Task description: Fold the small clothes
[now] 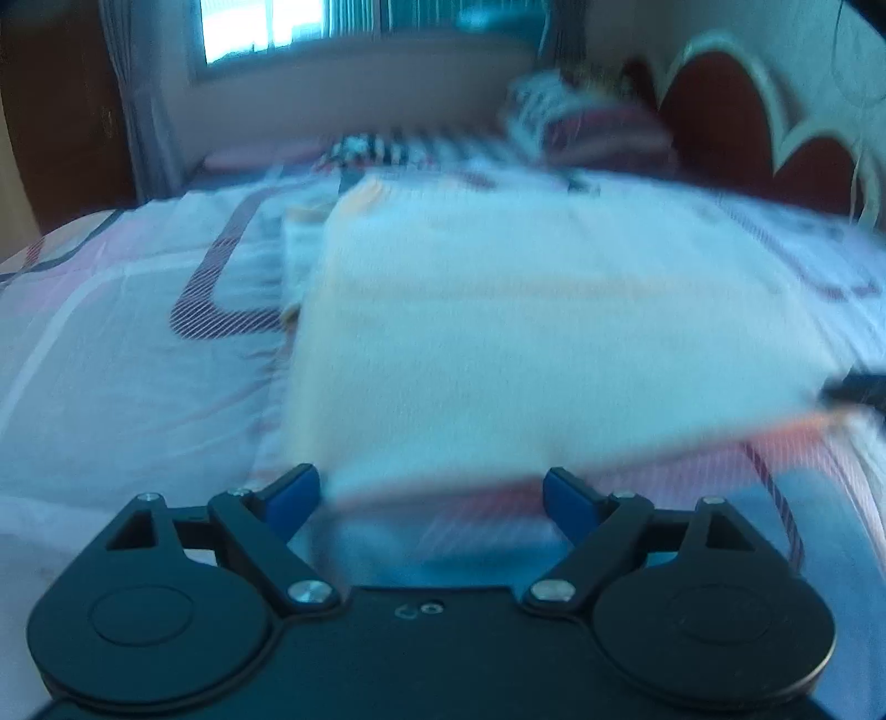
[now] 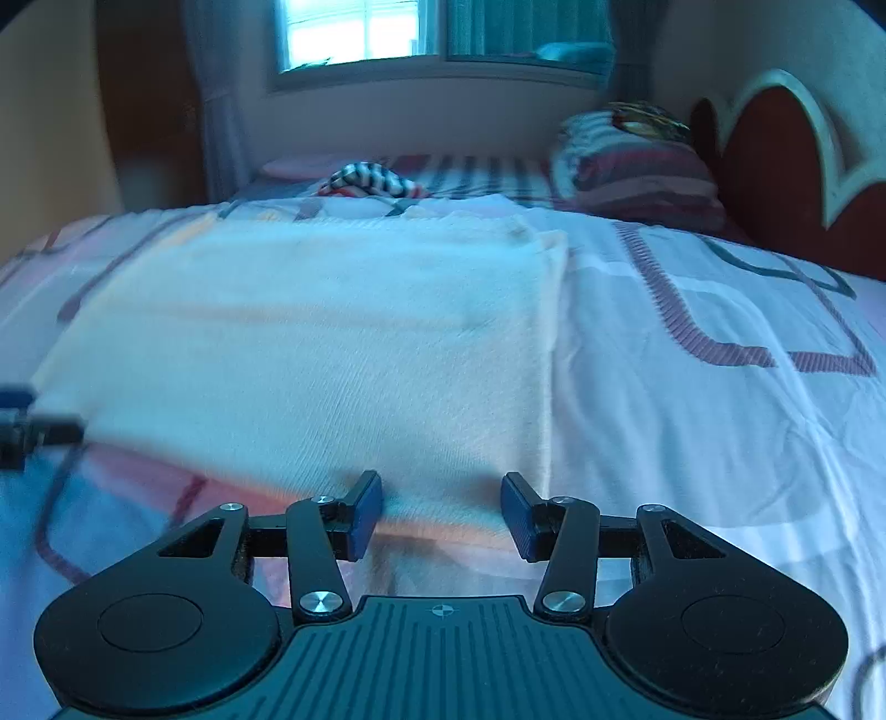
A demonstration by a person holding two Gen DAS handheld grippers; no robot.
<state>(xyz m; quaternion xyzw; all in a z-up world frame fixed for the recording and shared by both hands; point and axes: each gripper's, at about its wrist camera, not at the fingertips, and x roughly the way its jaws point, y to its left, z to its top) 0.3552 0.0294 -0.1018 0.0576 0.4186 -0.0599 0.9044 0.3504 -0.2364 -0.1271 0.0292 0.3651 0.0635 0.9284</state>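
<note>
Item 1, a cream-white folded garment (image 2: 310, 343), is lying flat on the patterned bedsheet (image 2: 692, 421), filling the centre of both views and stretching toward 12 o'clock. Item 2, the left gripper (image 1: 432, 498), is hovering at the garment's near edge at 6 o'clock in its own blurred view, its jaws standing wide with both blue pads clear of the cloth and nothing pinched between them. Item 3, the right gripper (image 2: 442, 512), is sitting at the near edge toward the garment's 3 o'clock side, jaws standing partly apart; the hem is lying between the pads, but neither pad is pressing on it. Item 4, a striped piece of clothing (image 2: 368, 180), is lying well beyond the garment at 12 o'clock. Item 5, a striped pillow (image 2: 637, 166), is resting at 1 o'clock against the red headboard (image 2: 775, 166). Item 6, a window (image 2: 354, 33), is showing at 12 o'clock.
</note>
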